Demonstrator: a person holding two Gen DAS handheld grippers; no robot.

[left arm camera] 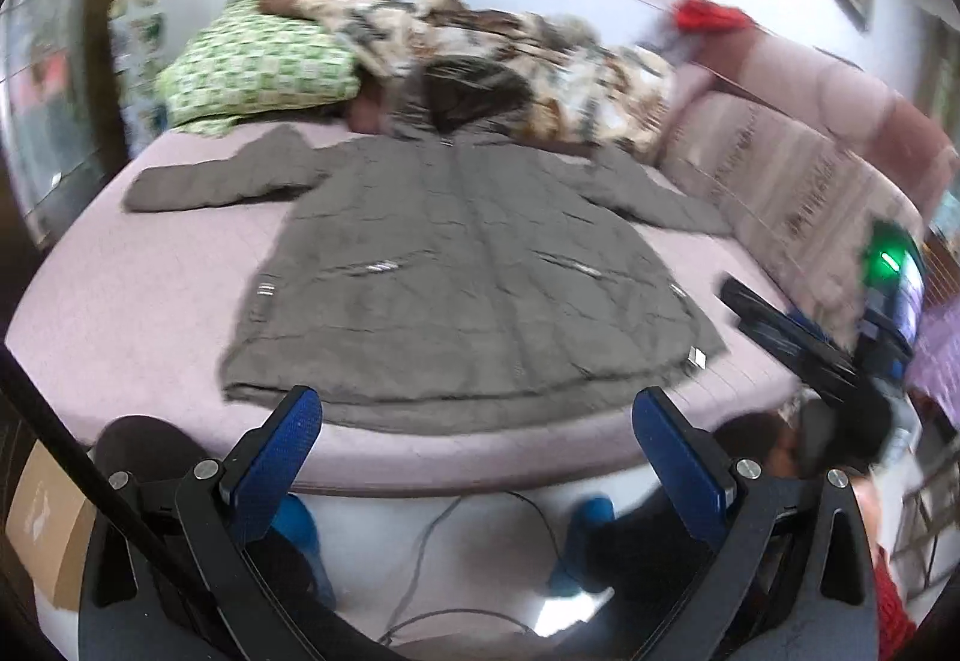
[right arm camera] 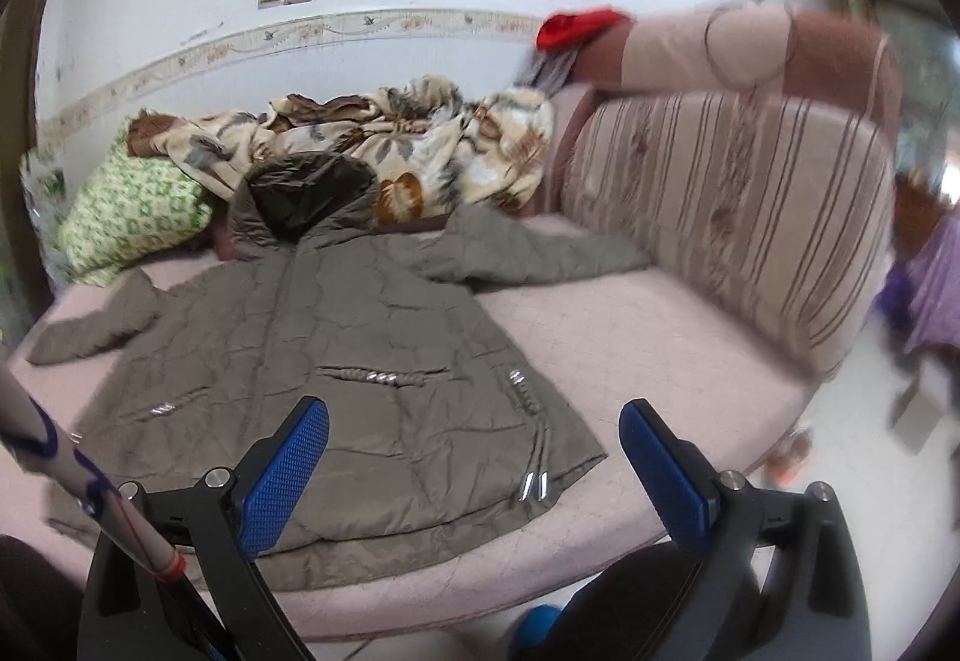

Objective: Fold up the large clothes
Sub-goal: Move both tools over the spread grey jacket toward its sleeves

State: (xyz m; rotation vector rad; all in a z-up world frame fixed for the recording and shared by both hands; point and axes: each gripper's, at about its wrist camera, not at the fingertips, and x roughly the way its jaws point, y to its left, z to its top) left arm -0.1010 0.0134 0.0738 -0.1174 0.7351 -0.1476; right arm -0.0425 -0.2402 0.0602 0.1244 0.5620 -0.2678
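Both the left gripper (left arm camera: 477, 460) and the right gripper (right arm camera: 474, 472) hang spread and empty above the hem of the grey coat (left arm camera: 456, 265), spread flat on the bed (left arm camera: 120, 313) (front up). Pinch a sleeve cuff first, folding inward.

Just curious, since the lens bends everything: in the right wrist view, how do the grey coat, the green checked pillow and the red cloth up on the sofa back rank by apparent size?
1. Grey coat, largest by far.
2. Green checked pillow.
3. Red cloth, smallest, though it lies farthest from the camera, so its true size is unsure.
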